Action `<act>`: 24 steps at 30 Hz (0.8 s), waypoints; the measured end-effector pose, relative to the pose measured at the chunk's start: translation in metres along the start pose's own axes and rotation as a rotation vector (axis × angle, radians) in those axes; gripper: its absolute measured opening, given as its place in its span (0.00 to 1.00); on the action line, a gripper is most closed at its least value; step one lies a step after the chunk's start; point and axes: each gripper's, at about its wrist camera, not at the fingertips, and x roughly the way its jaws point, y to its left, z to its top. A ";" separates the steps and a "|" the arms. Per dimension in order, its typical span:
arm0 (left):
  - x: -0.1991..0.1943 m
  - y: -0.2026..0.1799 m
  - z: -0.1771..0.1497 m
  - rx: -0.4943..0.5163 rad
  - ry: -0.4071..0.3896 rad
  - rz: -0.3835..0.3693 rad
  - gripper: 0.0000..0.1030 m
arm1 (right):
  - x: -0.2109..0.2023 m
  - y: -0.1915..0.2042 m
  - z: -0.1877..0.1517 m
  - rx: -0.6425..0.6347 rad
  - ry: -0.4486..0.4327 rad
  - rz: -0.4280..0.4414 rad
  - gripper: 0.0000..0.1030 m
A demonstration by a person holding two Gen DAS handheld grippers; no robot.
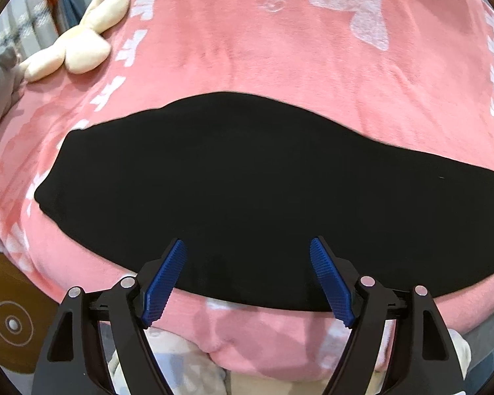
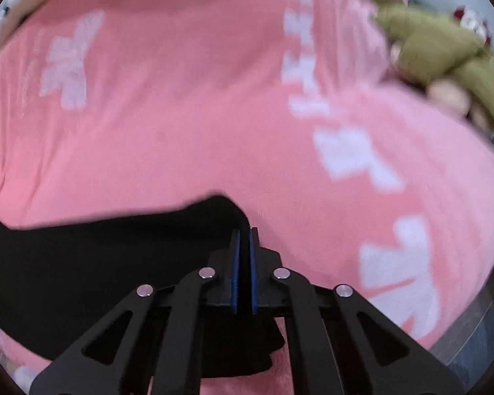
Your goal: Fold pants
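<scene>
The black pants (image 1: 247, 181) lie flat across a pink blanket (image 1: 247, 49), stretched from left to right in the left wrist view. My left gripper (image 1: 248, 247) is open, its blue pads (image 1: 168, 279) hovering over the pants' near edge and holding nothing. In the right wrist view my right gripper (image 2: 244, 233) is shut on the right end of the pants (image 2: 98, 263), black cloth pinched between its blue pads (image 2: 235, 273) and lifted a little off the blanket (image 2: 181, 115).
A cream plush toy (image 1: 79, 42) lies on the blanket at far left. A green plush toy (image 2: 444, 52) lies at far right. A brown round object (image 1: 13, 322) sits beside the bed's near left edge. Grey floor (image 2: 477, 339) shows at lower right.
</scene>
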 end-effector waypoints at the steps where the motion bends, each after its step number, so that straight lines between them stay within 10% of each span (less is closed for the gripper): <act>1: 0.003 0.002 -0.001 -0.007 0.008 0.000 0.74 | -0.004 0.000 0.000 0.006 -0.027 -0.006 0.13; 6: 0.012 0.002 -0.007 -0.025 0.032 -0.025 0.74 | -0.071 0.040 0.007 0.039 -0.205 0.054 0.18; 9: 0.016 0.000 -0.008 -0.017 0.041 -0.033 0.74 | -0.066 0.129 -0.009 -0.121 -0.100 0.275 0.18; 14: 0.010 0.005 -0.011 -0.026 0.040 -0.059 0.74 | -0.025 0.250 -0.045 -0.335 0.028 0.406 0.18; 20: 0.010 0.026 -0.014 -0.041 0.045 -0.057 0.74 | 0.005 0.313 -0.040 -0.399 0.047 0.418 0.18; 24: 0.016 0.037 -0.016 -0.073 0.057 -0.066 0.74 | 0.007 0.322 -0.041 -0.444 0.063 0.382 0.00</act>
